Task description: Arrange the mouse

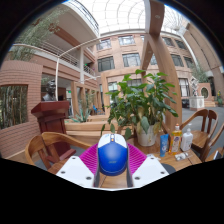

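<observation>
A blue and white computer mouse (112, 156) sits between my two fingers, its white front and wheel pointing away from me. My gripper (112, 160) is shut on the mouse, with the magenta pads (90, 158) pressing on both its sides. The mouse is held up above a wooden table (85, 128), with the room beyond seen level.
A potted green plant (142, 100) stands just beyond the fingers. Small bottles (182, 140) stand at the right of it. Wooden chairs (48, 148) sit at the left and right of the table. A brick building with large windows fills the background.
</observation>
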Tool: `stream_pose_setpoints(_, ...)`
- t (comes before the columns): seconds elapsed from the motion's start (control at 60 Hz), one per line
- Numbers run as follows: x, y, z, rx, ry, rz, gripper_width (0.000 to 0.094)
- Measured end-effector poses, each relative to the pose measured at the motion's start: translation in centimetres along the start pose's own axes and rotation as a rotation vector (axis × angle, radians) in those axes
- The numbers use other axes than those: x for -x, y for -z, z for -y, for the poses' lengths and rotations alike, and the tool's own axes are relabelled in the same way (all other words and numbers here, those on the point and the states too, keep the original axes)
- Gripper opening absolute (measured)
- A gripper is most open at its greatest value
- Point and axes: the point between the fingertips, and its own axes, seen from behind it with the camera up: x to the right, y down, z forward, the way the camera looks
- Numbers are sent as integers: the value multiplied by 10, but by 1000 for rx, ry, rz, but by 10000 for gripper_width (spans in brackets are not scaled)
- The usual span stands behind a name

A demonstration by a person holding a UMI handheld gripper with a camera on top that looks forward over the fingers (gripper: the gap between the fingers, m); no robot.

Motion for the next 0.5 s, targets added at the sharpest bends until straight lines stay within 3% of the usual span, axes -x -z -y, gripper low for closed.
stream_pose_setpoints(0.083,-51,-33,18,-16,-3,-56,369)
stream_pose_setpoints(0.15,-98,-60,-4,42,-8,-119,369)
stream_pose_setpoints(0.317,-200,-101,-115,258,-3,-259,369)
stream_pose_setpoints(0.5,-246,-104,-215,464,-4,-301,389)
